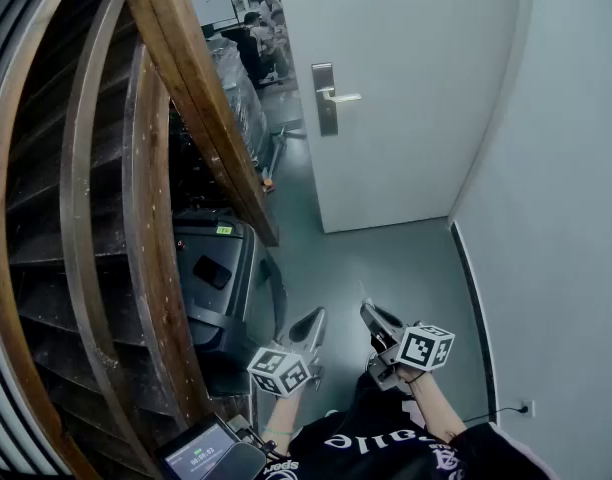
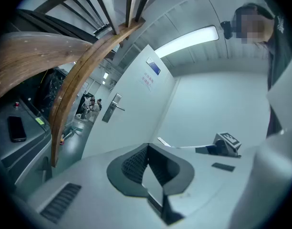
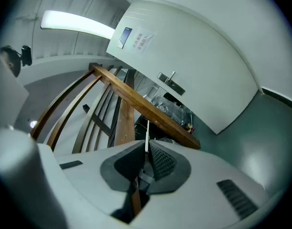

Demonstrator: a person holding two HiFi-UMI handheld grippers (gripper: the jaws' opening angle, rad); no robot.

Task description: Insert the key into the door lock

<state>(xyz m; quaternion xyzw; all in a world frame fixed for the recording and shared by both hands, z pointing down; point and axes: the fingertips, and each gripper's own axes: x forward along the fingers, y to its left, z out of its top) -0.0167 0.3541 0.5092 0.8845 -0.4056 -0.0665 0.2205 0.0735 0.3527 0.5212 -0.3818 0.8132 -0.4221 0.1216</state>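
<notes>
The white door (image 1: 406,88) stands shut ahead, with a steel lock plate and lever handle (image 1: 328,98) on its left side. The lock also shows in the left gripper view (image 2: 111,109) and the right gripper view (image 3: 171,82). Low in the head view, well short of the door, my right gripper (image 1: 370,311) is shut on the key (image 3: 147,133). The key's thin blade sticks straight out past the pads. My left gripper (image 1: 314,318) hangs beside it, shut with nothing between its pads (image 2: 136,163). The right gripper's marker cube (image 2: 228,141) shows in the left gripper view.
A curved wooden stair rail (image 1: 201,98) rises on the left. Under it stands a dark machine (image 1: 221,278) with a phone (image 1: 212,272) on top. A plain wall (image 1: 566,188) closes the right side. People sit in the room beyond (image 1: 256,33). The floor (image 1: 386,268) is grey-green.
</notes>
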